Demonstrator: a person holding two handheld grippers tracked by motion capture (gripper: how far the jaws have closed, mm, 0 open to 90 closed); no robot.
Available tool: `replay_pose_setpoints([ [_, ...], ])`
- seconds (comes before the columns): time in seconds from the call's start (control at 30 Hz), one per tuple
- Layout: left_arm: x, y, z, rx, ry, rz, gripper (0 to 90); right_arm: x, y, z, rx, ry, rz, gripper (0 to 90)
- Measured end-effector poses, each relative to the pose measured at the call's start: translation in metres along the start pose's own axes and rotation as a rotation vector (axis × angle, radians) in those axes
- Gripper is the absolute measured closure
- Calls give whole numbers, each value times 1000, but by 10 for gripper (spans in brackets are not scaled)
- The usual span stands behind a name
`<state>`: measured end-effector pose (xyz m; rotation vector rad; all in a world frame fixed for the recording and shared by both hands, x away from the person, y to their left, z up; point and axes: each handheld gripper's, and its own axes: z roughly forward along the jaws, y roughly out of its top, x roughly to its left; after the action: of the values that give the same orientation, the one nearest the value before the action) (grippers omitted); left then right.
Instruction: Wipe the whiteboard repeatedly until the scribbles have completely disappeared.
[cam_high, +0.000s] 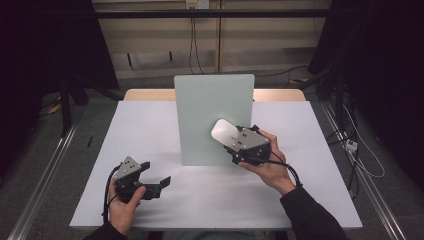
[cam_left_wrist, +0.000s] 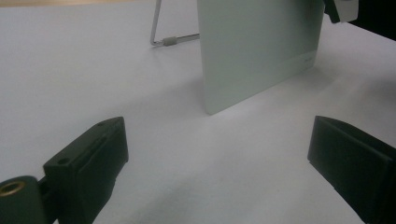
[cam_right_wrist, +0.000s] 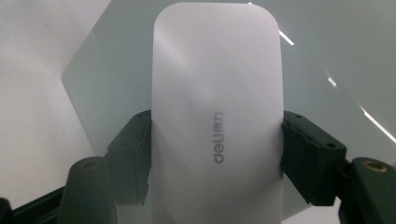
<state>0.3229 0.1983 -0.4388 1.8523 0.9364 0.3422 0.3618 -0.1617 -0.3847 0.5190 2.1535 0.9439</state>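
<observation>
A dim room with dark curtains on both sides and cables along the far wall surrounds a white worktop (cam_high: 150, 125). Near the middle of it stands a pale green board (cam_high: 200, 110), upright and leaning slightly back; in the left gripper view we see a thin metal stand (cam_left_wrist: 161, 39) propping it from behind.

Our right claw (cam_high: 231, 141) is held in a hand (cam_high: 272, 167) over the board's lower right part. It grips a white, rounded oblong object, a whiteboard eraser (cam_right_wrist: 217, 107) with small grey lettering on its face. In the right gripper view we see both black jaws pressed against the eraser's long sides, with the eraser reaching forward over the green board. Whether the eraser touches the board, we cannot tell.

Our left claw (cam_high: 156, 174) sits low at the near left of the worktop, held in the other hand (cam_high: 125, 205), well apart from the board. Its jaws stand wide with nothing between them, pointing toward the board's near edge.
</observation>
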Motion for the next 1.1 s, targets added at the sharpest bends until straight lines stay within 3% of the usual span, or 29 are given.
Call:
replay_pose_setpoints([
  [0.2, 0, 0, 0, 2, 0, 2, 49, 3, -4, 1, -1, 4, -4, 318],
  [0.47, 0, 0, 0, 1, -1, -1, 49, -32, 7, -18, -50, -106, 41, 318],
  [0.6, 1, 0, 0, 1, 0, 1, 49, -38, 7, -22, -58, -130, 51, 318],
  [0.77, 0, 0, 0, 2, 0, 2, 49, -24, -1, -16, -33, -101, 26, 318],
  [1.1, 0, 0, 0, 1, 0, 2, 49, 12, -21, -2, 33, 2, -16, 318],
])
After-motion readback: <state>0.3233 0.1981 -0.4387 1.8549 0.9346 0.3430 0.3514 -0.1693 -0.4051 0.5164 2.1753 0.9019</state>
